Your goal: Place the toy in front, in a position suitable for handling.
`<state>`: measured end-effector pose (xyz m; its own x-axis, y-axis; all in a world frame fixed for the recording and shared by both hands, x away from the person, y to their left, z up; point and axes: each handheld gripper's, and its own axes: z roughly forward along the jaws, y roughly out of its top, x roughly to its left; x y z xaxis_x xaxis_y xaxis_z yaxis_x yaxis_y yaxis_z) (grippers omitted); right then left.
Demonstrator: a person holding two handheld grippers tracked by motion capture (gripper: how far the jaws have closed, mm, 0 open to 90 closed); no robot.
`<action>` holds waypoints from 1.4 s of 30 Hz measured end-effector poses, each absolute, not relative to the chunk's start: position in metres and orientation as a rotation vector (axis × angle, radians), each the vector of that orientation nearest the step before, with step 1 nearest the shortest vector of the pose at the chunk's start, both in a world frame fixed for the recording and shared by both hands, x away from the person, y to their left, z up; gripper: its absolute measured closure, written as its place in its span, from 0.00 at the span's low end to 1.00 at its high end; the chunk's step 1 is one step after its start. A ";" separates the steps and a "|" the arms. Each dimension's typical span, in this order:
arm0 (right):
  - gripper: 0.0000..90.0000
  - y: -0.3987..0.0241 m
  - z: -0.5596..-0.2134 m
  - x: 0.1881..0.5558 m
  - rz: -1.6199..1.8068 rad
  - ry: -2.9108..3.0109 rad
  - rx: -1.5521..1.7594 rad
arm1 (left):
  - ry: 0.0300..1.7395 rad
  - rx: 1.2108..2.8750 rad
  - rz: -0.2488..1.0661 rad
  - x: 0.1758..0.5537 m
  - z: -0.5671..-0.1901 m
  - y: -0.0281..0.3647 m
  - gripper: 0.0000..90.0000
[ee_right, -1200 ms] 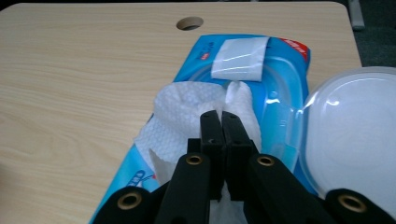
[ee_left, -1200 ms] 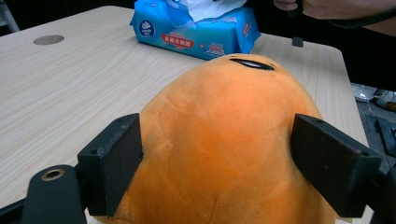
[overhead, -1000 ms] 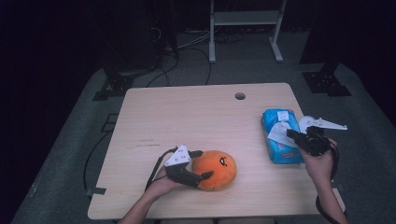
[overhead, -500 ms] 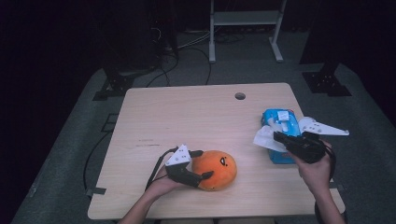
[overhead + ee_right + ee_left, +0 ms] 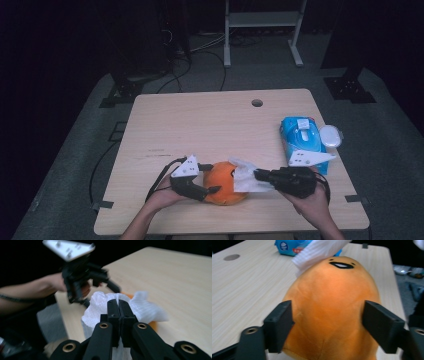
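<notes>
Your left gripper (image 5: 214, 178), jaws just closing, clamps the orange plush (image 5: 225, 184) at the desk's (image 5: 200, 120) near edge; your right gripper (image 5: 258, 174), pinched shut on the wipe (image 5: 245, 179), has reached it, wiping remains.

The orange toy (image 5: 332, 310) was soft matt plush with a short fuzzy nap. The white tissue (image 5: 105, 305) at its two o'clock looked like thin, crinkled, embossed paper. The table (image 5: 200, 125) showed pale matt wood grain, and the blue pack (image 5: 300, 140) at two o'clock was glossy plastic film.
</notes>
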<state>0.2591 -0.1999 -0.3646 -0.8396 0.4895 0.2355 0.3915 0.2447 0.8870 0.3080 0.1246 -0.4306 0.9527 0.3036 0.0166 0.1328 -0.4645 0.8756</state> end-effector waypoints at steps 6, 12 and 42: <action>0.96 -0.181 -0.385 0.271 1.550 2.506 0.814 | 0.293 2.060 0.227 0.306 -0.433 0.118 0.30; 0.89 -0.180 -0.392 0.276 1.448 2.458 0.813 | 0.300 2.051 0.227 0.307 -0.435 0.117 0.30; 0.97 -0.166 -0.405 0.284 1.325 2.398 0.787 | 0.294 2.055 0.257 0.310 -0.435 0.108 0.30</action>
<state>0.2836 -0.1663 -0.4051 -0.8084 0.5885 0.0097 0.3215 0.4277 0.8448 0.3100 0.1079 -0.4348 0.9479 0.3130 0.0589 0.1002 -0.4685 0.8778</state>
